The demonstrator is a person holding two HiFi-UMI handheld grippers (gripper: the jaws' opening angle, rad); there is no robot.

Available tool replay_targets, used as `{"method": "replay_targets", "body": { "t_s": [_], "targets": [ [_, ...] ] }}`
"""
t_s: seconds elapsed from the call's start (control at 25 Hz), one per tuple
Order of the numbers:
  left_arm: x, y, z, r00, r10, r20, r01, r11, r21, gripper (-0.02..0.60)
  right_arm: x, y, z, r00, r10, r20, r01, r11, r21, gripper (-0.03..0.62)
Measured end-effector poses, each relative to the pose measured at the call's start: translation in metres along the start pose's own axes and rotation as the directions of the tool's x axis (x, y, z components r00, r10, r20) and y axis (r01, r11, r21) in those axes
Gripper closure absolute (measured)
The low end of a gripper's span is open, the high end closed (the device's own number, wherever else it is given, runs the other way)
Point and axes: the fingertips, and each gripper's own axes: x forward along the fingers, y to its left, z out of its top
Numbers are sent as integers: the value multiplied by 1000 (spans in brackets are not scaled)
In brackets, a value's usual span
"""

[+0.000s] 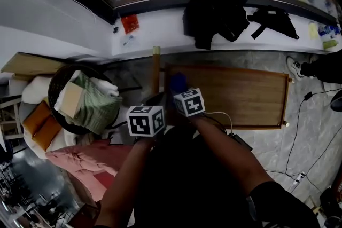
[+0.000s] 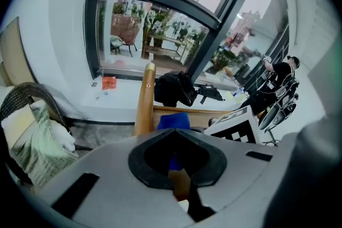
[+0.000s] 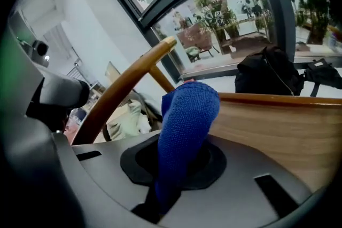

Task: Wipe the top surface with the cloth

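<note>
Pinching the blue cloth (image 3: pixel 187 115) in the right gripper (image 3: pixel 176 163), jaws closed tight on its lower end. Held like that to leave the soft, fat end sticking out in front, free to rub on wood. Gripped hard, most likely, to stop any slipping during a push.

Hovering with the cloth over the near left corner of the table (image 1: pixel 240 99), close to the tall wooden post (image 1: pixel 156 67). Hard to tell from above whether touching the top or just over it. Not squashed flat in the right gripper view, so probably not pressing down yet. A good place to begin: start in a corner, then sweep along the long brown top toward the far right end.

Keeping the left gripper (image 2: pixel 172 136) just beside the right one, jaws shut together with nothing in them. Only a peek of blue and wood through the little hole behind the tips. Parked there, most likely, to stay out of the way, with no job in the wiping.

Worth watching the raised edge round the top: easy to snag the cloth there. Next, probably: tip the cloth down, press, and slide.
</note>
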Motion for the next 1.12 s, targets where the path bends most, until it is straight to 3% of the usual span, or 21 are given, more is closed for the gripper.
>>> {"method": "replay_targets", "body": {
  "t_s": [0.32,0.8,1.12],
  "targets": [
    [-7,16,2,1000,-12,2,12,1000,21,572,30,8,-12,999,-7,-48,8,1000,12,546],
    [6,-4,-5,999,-43,-28,44,998,44,572,30,-3,-16,995,-60,-81,56,997,-52,546],
    [25,-15,-12,997,7,-71,-3,998,58,572,4,-31,-25,995,-71,-77,66,996,-60,546]
  ]
}}
